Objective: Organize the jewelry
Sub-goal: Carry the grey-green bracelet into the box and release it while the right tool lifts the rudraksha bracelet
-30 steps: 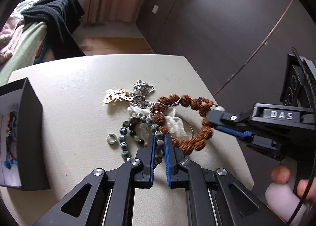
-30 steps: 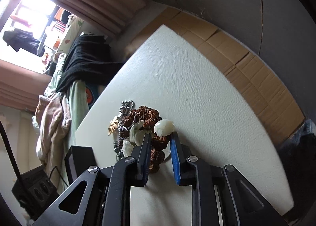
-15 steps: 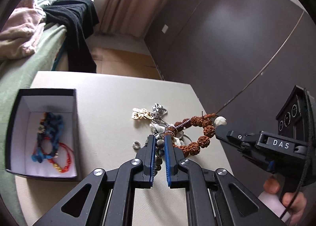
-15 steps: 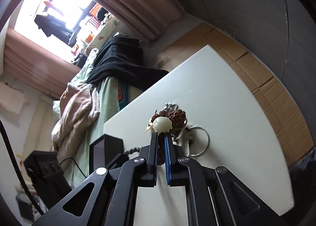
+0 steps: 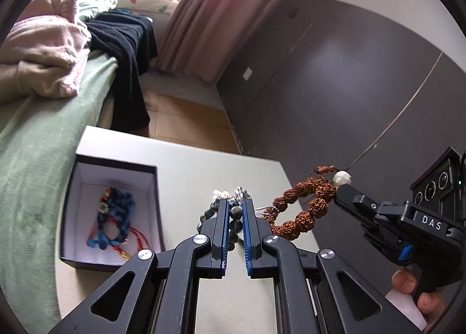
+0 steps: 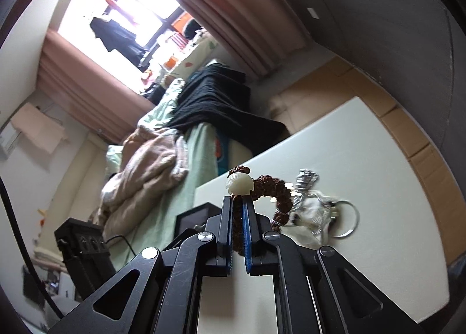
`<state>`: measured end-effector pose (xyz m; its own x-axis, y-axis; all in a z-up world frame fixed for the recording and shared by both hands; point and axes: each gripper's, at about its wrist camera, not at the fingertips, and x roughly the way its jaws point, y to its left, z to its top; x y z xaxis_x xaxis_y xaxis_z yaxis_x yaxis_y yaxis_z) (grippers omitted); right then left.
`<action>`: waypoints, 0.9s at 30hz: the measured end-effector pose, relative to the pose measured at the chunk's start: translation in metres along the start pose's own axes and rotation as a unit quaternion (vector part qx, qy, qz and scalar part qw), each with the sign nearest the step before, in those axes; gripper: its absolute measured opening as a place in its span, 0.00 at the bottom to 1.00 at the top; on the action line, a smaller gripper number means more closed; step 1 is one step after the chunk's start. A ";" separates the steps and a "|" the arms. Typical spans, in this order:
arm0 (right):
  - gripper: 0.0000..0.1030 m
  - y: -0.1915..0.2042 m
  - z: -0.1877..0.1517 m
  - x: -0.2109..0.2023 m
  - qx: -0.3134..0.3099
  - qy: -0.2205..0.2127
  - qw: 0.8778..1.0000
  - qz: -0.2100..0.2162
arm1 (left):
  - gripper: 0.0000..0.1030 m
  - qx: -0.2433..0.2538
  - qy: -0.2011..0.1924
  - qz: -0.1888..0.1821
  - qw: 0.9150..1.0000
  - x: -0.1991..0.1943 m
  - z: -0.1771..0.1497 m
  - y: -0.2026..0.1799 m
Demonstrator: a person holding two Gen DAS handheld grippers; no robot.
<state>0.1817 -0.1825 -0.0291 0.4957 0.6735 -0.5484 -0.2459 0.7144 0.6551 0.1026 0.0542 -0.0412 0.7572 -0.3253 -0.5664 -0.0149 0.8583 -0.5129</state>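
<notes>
My right gripper is shut on the brown seed-bead bracelet just below its white bead and holds it lifted above the table; the gripper also shows in the left wrist view. My left gripper is shut on a dark stone-bead bracelet, raised off the table. A black box with white lining sits at the left and holds blue and red bracelets. A metal chain, pale cloth and ring remain on the white table.
A bed with green cover, pink blanket and black garment runs along the table's left side. A dark wall and cardboard floor lie beyond the table. A black device with a cable sits at the lower left.
My right gripper shut on the brown bracelet and lifted it off the table. My left gripper rose with the dark bead bracelet, and the box came fully into view.
</notes>
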 end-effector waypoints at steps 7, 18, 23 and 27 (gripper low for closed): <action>0.07 0.034 0.003 -0.003 -0.023 -0.012 0.999 0.028 | 0.09 -0.024 -0.037 -0.004 0.999 -0.025 0.013 0.017; 0.07 0.087 0.017 -0.015 -0.070 -0.032 0.996 0.042 | 0.09 -0.053 -0.059 0.003 0.997 -0.035 0.024 0.041; 0.07 0.115 0.025 -0.021 -0.094 -0.039 0.994 0.046 | 0.10 -0.079 -0.053 0.001 0.995 -0.036 0.028 0.052; 0.02 0.138 0.030 -0.027 -0.114 -0.048 0.991 0.056 | 0.33 -0.104 -0.043 -0.006 0.994 -0.036 0.030 0.062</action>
<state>0.1590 -0.1079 0.0915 0.5290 0.7381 -0.4188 -0.4812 0.6673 0.5684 0.0942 0.1316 -0.0332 0.8110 -0.2927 -0.5066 -0.1327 0.7514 -0.6464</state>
